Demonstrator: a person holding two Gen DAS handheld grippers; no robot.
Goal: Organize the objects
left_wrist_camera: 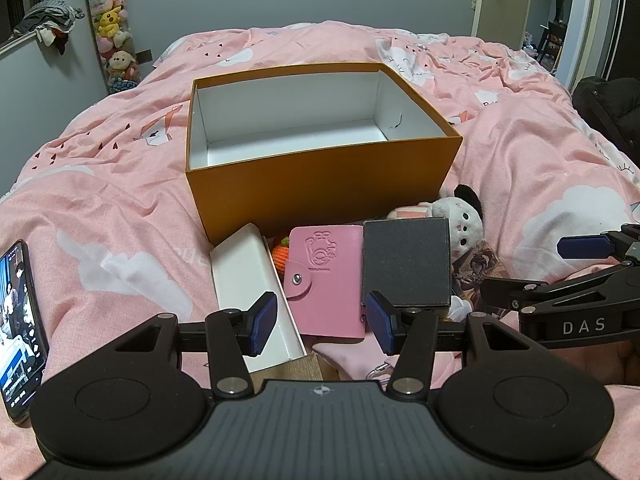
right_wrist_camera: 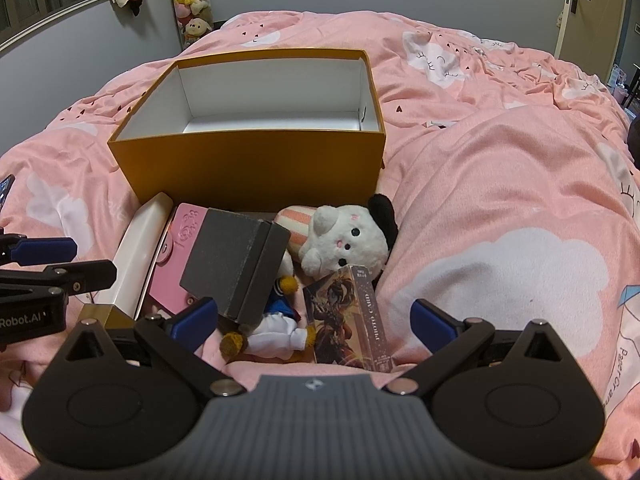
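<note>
On the far left a phone (left_wrist_camera: pixel 20 328) lies on the pink duvet (left_wrist_camera: pixel 520 152) with its screen lit. Your left gripper (left_wrist_camera: pixel 322 320) hangs above the pile with its jaws apart and nothing between the pads. Under it you see a white case (left_wrist_camera: pixel 248 276), then a pink card holder (left_wrist_camera: pixel 324 276), and a dark grey box (left_wrist_camera: pixel 406 260) resting partly on the holder. Behind them the orange box (left_wrist_camera: pixel 320 184) stands open, with only its white inside showing. To the right lie a white plush (right_wrist_camera: pixel 348 244), a small doll (right_wrist_camera: pixel 276 332) and a card pack (right_wrist_camera: pixel 348 320). Your right gripper (right_wrist_camera: pixel 314 320) is wide open above the doll and pack, gripping nothing.
</note>
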